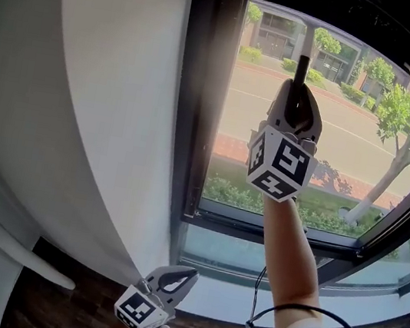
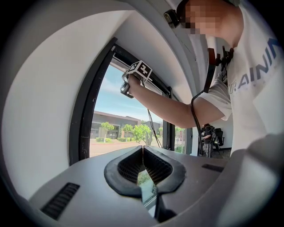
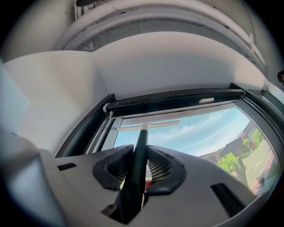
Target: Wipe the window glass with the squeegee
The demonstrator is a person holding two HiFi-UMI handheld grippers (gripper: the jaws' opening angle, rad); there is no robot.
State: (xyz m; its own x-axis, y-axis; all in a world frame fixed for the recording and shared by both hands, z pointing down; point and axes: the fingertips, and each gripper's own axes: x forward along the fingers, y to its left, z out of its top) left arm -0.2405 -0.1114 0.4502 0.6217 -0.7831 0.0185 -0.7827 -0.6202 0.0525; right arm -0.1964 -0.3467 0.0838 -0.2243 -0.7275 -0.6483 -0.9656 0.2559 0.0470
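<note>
Reaching high, the right claw (image 1: 297, 95) clenches the squeegee (image 3: 141, 146), putting its blade near the top of the window glass (image 1: 363, 147). The left claw (image 1: 179, 278) hangs low, closed and empty.

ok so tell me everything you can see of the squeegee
The squeegee is T-shaped: a straight dark handle topped by a thin pale crossbar blade. The right claw is shut on the handle, which runs up between its ribbed pads. The blade sits high on the window glass, parallel to the dark upper frame just above it. Whether its edge presses on the glass cannot be told. Nothing else is seen touching it.
</note>
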